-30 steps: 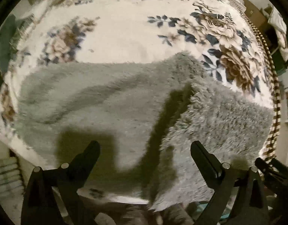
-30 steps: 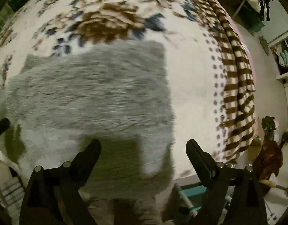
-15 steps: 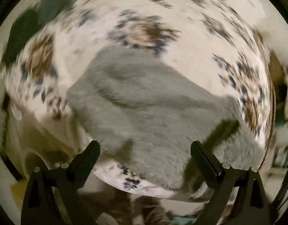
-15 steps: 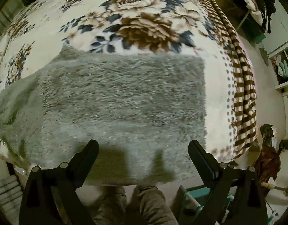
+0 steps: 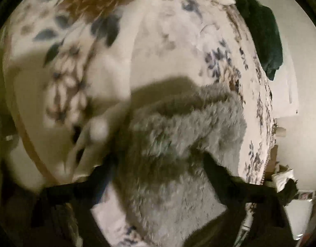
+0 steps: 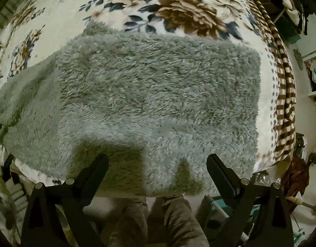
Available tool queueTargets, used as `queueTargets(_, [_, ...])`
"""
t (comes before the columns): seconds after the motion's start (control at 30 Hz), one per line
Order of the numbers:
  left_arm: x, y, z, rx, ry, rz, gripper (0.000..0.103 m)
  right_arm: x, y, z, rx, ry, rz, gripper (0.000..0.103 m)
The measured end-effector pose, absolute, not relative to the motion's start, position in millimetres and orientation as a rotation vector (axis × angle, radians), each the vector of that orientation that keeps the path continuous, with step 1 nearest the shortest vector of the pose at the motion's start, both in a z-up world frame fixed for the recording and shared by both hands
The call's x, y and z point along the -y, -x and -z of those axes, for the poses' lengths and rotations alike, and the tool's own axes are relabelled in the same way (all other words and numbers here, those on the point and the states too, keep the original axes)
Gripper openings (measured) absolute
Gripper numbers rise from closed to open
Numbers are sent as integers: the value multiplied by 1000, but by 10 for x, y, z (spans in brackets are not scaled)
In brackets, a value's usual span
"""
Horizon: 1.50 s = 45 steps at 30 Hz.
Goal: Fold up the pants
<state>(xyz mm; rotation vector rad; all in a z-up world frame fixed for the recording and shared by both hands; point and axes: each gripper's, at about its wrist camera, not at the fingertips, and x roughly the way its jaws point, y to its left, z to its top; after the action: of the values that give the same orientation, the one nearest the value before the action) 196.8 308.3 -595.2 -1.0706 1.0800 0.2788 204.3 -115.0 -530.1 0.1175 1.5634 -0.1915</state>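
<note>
Through your left wrist camera, blurred, your left gripper (image 5: 158, 160) has an end of the grey fluffy pants (image 5: 178, 144) bunched between its jaws, which are closing; whether the pads already press on the fabric you cannot tell. The pants lie on the flowered blanket (image 5: 75, 61) of the bed, a dark garment (image 5: 263, 35) past its far edge

Through your right wrist camera, your right gripper (image 6: 158, 164) hangs over the pants (image 6: 158, 92), jaws wide apart with nothing held. The pants lie flat, folded over, across the blanket (image 6: 178, 10); your legs (image 6: 153, 222) show below the bed's edge
</note>
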Motion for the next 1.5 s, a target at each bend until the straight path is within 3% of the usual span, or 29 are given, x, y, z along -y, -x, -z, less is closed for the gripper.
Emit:
queueTargets(0.07, [-3040, -2036, 5884, -1063, 999, -277, 31, 1138, -2064, 5331, -1575, -118, 188, 98])
queueTargets(0.1, [-3029, -2058, 5878, -1047, 991, -262, 28, 1133, -2073, 5345, -1582, -120, 188, 98])
queueTargets(0.2, [-3074, -2114, 6000, -1070, 1002, -270, 33, 1120, -2103, 5358, -1588, -135, 182, 98])
queueTargets(0.43, [-3160, -2194, 6095, -1036, 1041, -218, 33, 1052, -2156, 5379, -1604, -134, 157, 98])
queueTargets(0.47, [-3153, -2188, 6057, -1021, 1030, -214, 15, 1051, -2157, 5385, -1607, -138, 154, 98])
queueTargets(0.5, [-3135, -2180, 6003, -1007, 1015, -200, 9, 1048, -2156, 5387, -1607, -142, 151, 98])
queueTargets(0.8, [-2827, -2055, 5343, -905, 874, -102, 7, 1114, -2135, 5380, -1605, -170, 156, 98])
queueTargets(1.13, [-3062, -1759, 5967, -987, 1153, -207, 29, 1223, -2128, 5373, -1611, -208, 159, 98])
queueTargets(1.27, [-3049, -1582, 6035, -957, 1213, -209, 59, 1200, -2139, 5376, -1619, -208, 160, 98])
queueTargets(1.5, [-2994, -1837, 6327, -1006, 1214, -173, 61, 1201, -2105, 5455, -1641, -201, 161, 98])
